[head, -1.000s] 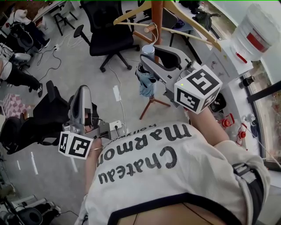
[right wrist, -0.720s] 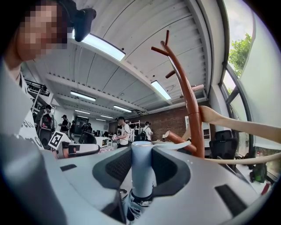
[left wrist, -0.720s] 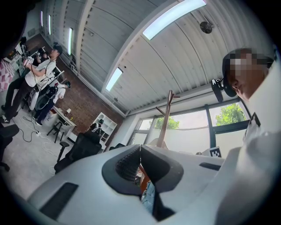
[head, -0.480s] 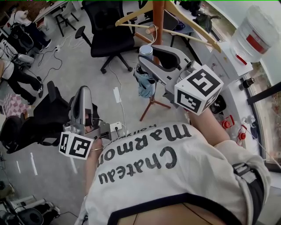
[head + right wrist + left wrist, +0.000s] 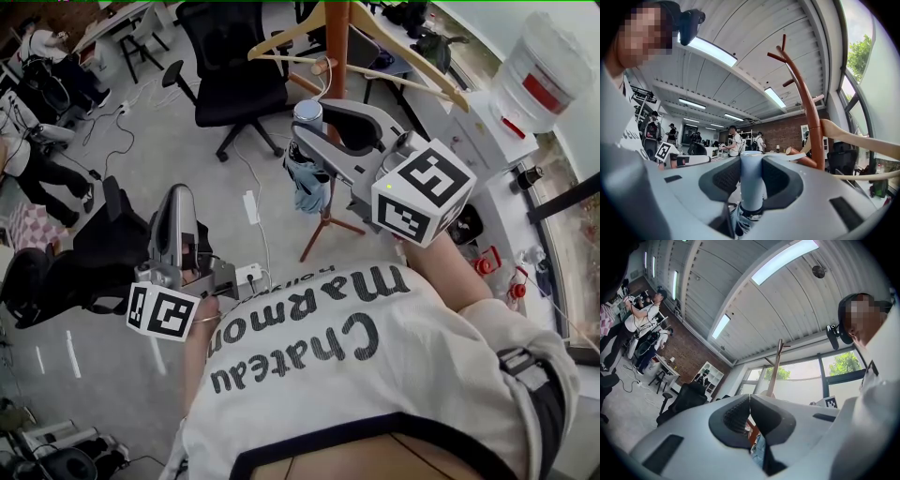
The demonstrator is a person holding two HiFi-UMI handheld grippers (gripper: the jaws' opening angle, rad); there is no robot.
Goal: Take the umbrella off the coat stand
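The grasp looks done: the right gripper has its fingers pinching the umbrella by its pale handle, beside the coat stand. Its strap seems looped on a peg. Next, I judge, lift that loop clear (left gripper idle, fingers pressed together).

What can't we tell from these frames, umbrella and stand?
- Head view: coat stand top cut off by upper edge; right gripper covers most of the umbrella handle.
- Right gripper view: umbrella canopy mostly hidden below that gripper's body.
- Left gripper view: shut left gripper blocks all but a sliver of umbrella.
- Strap on the peg, hooked or free: too thin in any view.
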